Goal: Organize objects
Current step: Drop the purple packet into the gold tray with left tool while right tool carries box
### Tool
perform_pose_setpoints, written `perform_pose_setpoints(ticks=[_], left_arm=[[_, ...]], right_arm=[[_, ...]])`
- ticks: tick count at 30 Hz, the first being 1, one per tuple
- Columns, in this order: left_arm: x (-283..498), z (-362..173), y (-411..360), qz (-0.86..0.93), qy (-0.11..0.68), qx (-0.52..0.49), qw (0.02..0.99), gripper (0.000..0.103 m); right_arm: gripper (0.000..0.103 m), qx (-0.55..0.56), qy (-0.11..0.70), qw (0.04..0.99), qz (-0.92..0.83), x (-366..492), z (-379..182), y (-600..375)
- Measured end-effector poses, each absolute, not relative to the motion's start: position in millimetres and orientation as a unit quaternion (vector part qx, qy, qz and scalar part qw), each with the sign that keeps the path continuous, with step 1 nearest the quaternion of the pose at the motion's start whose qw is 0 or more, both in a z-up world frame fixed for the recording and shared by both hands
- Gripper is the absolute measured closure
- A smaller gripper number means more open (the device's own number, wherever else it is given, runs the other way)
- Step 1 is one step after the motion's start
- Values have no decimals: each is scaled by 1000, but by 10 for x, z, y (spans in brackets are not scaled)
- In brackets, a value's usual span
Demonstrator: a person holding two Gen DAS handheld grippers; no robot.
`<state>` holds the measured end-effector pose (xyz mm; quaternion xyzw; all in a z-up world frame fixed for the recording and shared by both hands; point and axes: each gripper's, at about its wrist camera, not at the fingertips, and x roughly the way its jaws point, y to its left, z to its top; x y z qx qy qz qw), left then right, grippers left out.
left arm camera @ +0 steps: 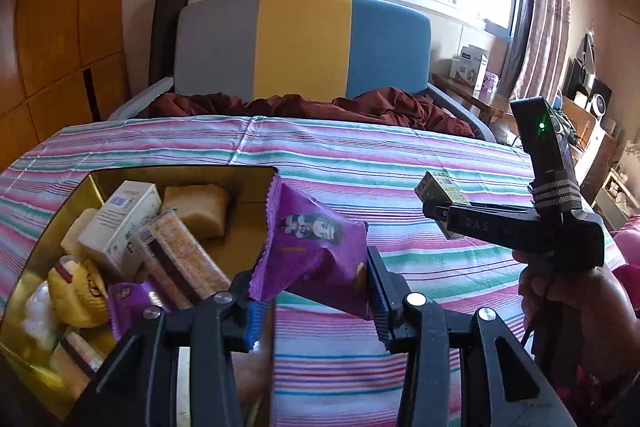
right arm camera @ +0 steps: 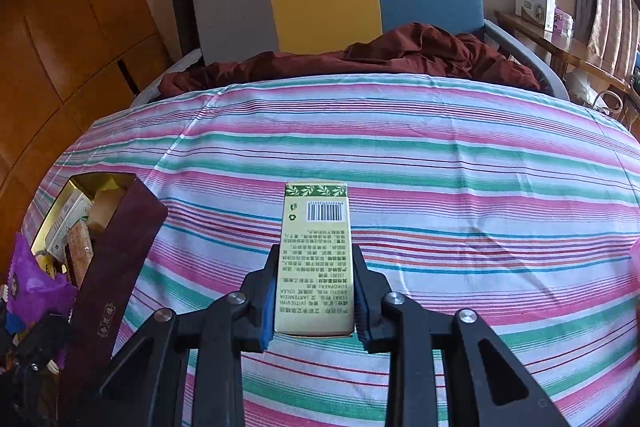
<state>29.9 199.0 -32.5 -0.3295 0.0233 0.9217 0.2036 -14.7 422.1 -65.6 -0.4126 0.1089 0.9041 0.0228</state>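
**Two packets held in the air, a box already crowded**

Nearest to me, my left gripper (left arm camera: 312,291) is clenched on a purple snack packet (left arm camera: 316,243), pinching only its lower part; the crinkled top leans toward the box. My worry is that the soft wrapper slides out of the pads, since they bite film rather than anything firm. On the other side my right gripper (right arm camera: 316,291) grasps a small green carton (right arm camera: 316,259) by its long sides, lifted clear of the striped cloth (right arm camera: 440,163). That grip looks sound to me, though the carton sticks well forward and could twist if it bumps something.

Just left of the purple packet sits the gold box (left arm camera: 180,173), already stacked with wafer bars (left arm camera: 180,259), a white carton (left arm camera: 120,223), a sponge cake (left arm camera: 198,207) and other snacks. Open room remains only at its far right corner, so a careless drop may land on the pile and spill over the rim. A dark lid (right arm camera: 116,267) stands against the box's side.

Beyond, the cloth lies bare, giving free room up to the rumpled red blanket (left arm camera: 320,107) and the headboard (left arm camera: 304,43).
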Motion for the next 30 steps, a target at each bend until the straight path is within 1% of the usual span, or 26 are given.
perform_pose_setpoints(ticks=[8,12,18,22,30], left_arm=[[259,-320,1245,927,-20,-342,155,59],[213,-310,924,930,-29,-343,131,59],[114,-438,484,921,-66,-371,104,59],[90,-533,375,911,-59,-394,104,59],[112,-680,423,903,-37,-413,108,59]], right_arm=[[73,-402,91,-13,911,-72,-597,3909],[73,-402,82,-25,912,-55,-588,3796],[73,-399,72,-32,913,-50,-586,3694],[73,-397,72,-36,914,-39,-576,3673],[73,-390,65,-46,917,-16,-551,3608]])
